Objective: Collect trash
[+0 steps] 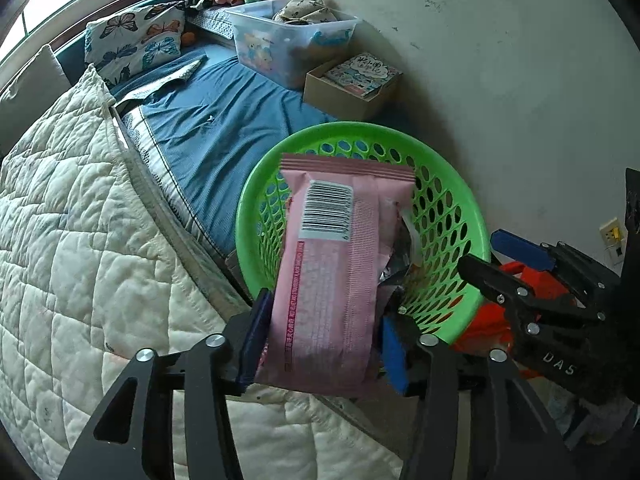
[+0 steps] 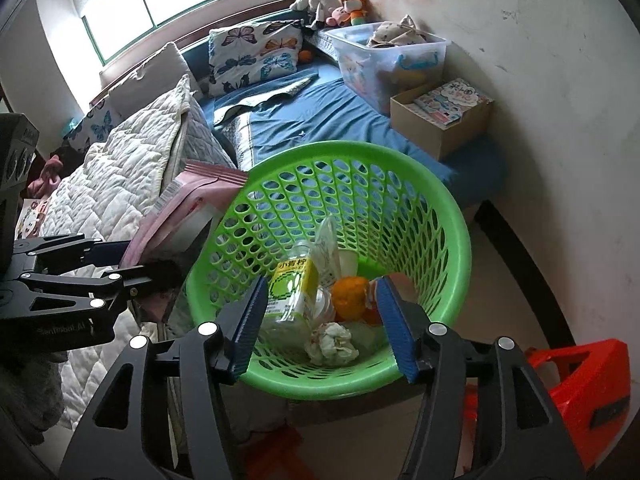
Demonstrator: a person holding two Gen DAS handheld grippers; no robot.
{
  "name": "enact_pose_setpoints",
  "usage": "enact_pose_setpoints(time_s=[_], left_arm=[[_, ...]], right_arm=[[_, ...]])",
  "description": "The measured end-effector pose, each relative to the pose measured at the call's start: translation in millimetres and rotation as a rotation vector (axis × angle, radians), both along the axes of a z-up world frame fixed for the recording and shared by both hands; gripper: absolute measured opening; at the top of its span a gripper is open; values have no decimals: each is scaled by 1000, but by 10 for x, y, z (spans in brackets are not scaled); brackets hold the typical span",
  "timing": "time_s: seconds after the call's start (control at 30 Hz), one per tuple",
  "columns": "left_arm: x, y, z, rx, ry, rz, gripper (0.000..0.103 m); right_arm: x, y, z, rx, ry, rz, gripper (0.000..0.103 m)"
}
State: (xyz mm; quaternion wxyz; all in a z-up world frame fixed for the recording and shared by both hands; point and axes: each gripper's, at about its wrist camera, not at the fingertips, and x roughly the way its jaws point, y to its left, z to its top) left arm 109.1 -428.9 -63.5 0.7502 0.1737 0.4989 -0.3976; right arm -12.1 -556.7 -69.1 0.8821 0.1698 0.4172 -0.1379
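Right gripper (image 2: pixel 320 324) jaws apart, empty, poised over green basket (image 2: pixel 452 240). Inside: yellow-labelled bottle (image 2: pixel 290 292), orange (image 2: pixel 350 298), crumpled tissue (image 2: pixel 332 342). At 9 o'clock, left gripper (image 2: pixel 152 276) with pink packet (image 2: pixel 188 204). Red stool (image 2: pixel 580 392) at 4 o'clock.

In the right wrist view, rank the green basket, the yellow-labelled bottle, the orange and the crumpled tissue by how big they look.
1. green basket
2. yellow-labelled bottle
3. crumpled tissue and orange: too alike to rank.
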Motion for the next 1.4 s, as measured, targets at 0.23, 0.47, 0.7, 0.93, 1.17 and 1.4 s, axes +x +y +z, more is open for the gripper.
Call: enact_pose_setpoints(time_s=[0.23,0.47,0.7,0.93,1.17,1.4], left_arm=[[-19,47,27,-25,2,12,69],[-37,258,121,-69,-16,39,80],[-36,624,262,-115,-70,98,86],[28,1034,352,-121,-126,184,87],[3,1371,403,-115,-185,233,87],[-91,1641,391,-97,-219,263,87]], right_arm=[[-42,34,29,-3,-9,-8,65],[-70,149,80,-1,-28,-3,71],[-25,396,119,-22,-43,33,77],[5,703,189,-55,-64,71,82],[35,939,224,-54,-67,103,87],[64,1209,215,-54,-69,131,89]])
